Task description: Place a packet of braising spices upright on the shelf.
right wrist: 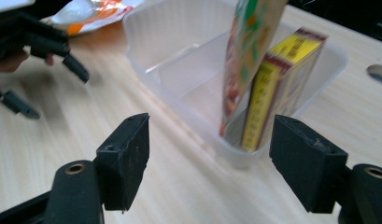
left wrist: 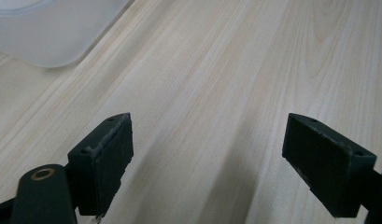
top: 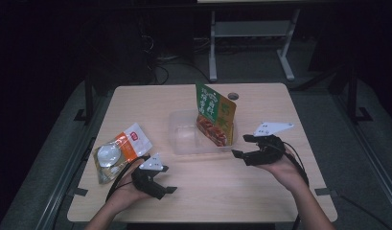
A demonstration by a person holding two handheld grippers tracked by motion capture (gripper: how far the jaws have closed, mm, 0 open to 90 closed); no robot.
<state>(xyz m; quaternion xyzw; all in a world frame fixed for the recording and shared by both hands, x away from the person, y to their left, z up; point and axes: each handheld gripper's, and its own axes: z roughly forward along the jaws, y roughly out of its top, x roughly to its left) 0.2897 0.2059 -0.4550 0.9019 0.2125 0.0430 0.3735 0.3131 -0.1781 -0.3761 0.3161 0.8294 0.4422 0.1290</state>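
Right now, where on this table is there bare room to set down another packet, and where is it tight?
Bare wood runs along the near edge of the table between the left claw and right claw. The far left corner behind the orange pouch is free too. It is crowded in the clear tub, where the green packet and box stand at its right end.

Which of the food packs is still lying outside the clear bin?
The orange-and-white pouch, flat on the table left of the bin. The green pouch and the yellow box stand upright inside it.

Two packets (top: pixel 213 115) upright in tub (top: pixel 184 136)
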